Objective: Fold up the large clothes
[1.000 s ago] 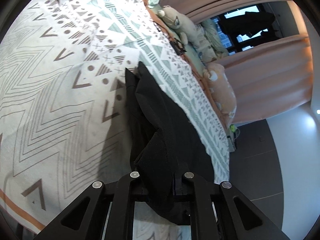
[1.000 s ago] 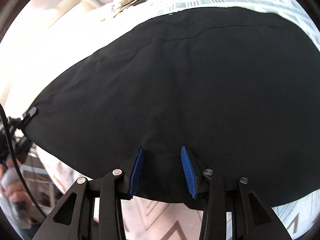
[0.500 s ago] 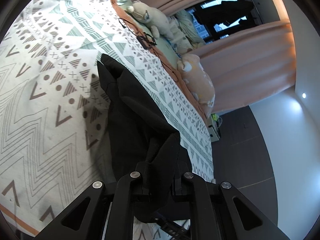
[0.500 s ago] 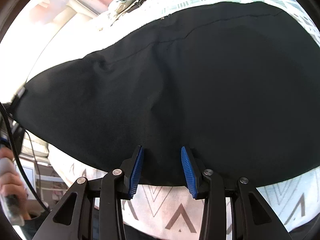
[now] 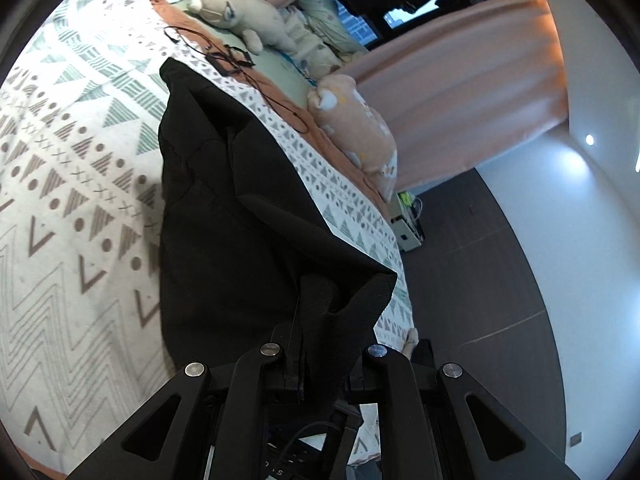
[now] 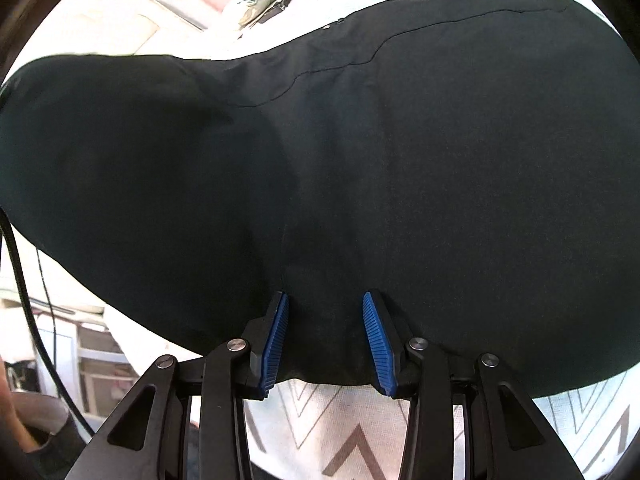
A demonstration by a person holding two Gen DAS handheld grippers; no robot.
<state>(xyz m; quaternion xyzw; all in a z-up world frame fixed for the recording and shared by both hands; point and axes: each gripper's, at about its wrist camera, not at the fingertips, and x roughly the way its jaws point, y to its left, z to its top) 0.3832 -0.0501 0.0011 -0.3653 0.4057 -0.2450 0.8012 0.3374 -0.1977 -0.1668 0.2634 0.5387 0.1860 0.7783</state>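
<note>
Lifting higher than before, the left gripper (image 5: 320,364) pinches the black garment (image 5: 224,216), which stretches lengthwise toward the bed's (image 5: 60,184) far edge; the right gripper (image 6: 325,336) stands half-open over it.

Left tongs (image 5: 320,360) clamped tight; right tongs (image 6: 324,336) parted, angled steeply down.

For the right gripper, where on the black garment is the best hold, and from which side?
The near hem of the black garment, where it lies flat on the patterned bedspread. Come from the bed's near edge, low, one finger sliding under: the right gripper already straddles that edge, open.
</note>
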